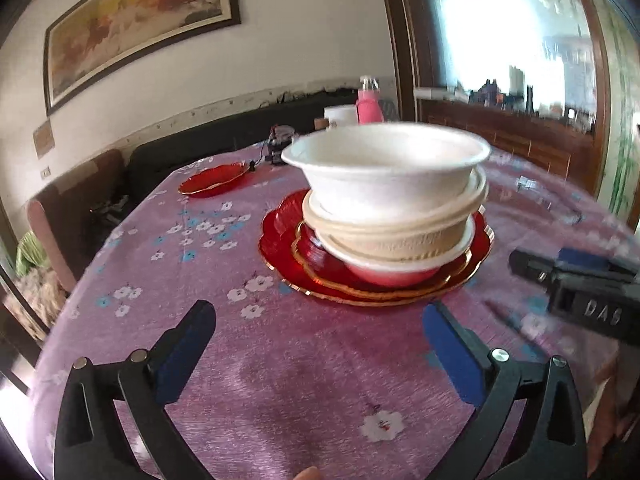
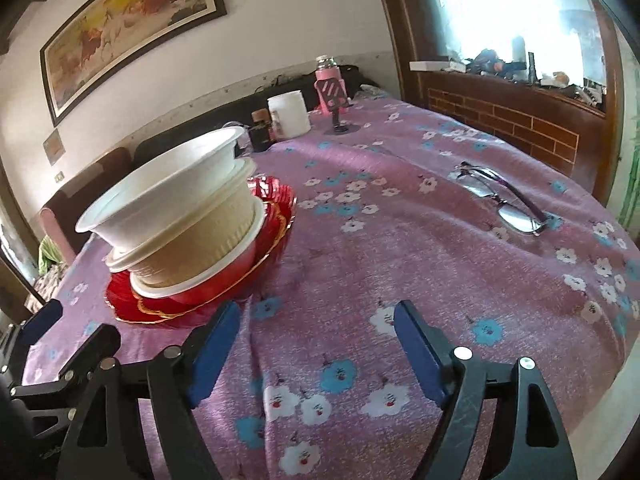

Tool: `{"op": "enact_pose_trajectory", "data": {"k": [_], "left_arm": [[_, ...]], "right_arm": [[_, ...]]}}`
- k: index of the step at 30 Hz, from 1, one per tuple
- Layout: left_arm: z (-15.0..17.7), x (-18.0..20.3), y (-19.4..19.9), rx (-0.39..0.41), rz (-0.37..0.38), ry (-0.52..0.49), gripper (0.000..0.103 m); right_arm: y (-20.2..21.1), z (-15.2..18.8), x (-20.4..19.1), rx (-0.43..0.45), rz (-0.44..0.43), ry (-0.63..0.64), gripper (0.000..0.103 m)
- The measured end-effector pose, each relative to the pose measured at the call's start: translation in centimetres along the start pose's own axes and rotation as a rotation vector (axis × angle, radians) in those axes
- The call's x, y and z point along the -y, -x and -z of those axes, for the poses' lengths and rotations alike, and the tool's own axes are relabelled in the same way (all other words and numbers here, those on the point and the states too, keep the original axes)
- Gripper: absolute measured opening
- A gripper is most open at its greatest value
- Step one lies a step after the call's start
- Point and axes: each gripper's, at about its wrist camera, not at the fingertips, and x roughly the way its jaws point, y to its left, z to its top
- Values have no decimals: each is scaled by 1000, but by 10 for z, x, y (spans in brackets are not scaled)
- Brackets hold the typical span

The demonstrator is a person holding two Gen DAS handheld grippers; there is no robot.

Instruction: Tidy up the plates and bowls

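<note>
The left gripper [image 1: 320,324] fills the bottom of the left wrist view with its blue-padded jaws spread wide and nothing between them, only the purple flowered tablecloth [image 1: 280,392] below. Just past its tips, in the centre of the frame, stands the stack of bowls [image 1: 394,200]: a white bowl on top, what looks like two cream bowls under it, and a red bowl with a white rim at the bottom, the upper bowls leaning slightly. The stack rests on nested red scalloped plates [image 1: 280,236] with gold edging. A separate red plate [image 1: 212,179] lies well apart at centre left. The right gripper [image 1: 576,280] enters at the right edge, near the plates.

In the right wrist view, the right gripper [image 2: 316,320] sits at the bottom with its jaws likewise apart and empty. The same bowl stack [image 2: 176,216] stands at centre left on the red plates [image 2: 272,220], clear of the fingers. A pair of glasses [image 2: 504,196] lies at right on the cloth. Toward the top centre stand a white cup [image 2: 289,114] and a pink bottle [image 2: 329,80].
</note>
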Motion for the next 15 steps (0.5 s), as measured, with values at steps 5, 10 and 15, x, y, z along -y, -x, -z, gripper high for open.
{"op": "enact_pose_trajectory", "data": {"k": [5,10,15], "left_arm": [[2,-4,-5,-34,-14,49,103],[4,7,-9,-57,-37,-19,103],[5,14,-8,-52,-44,-53,103]], "right_arm": [[-12,5,0,-29,23,5,88],[-14,4,0,-34,18,10,88],[-16,4,0,-45,14,9,88]]}}
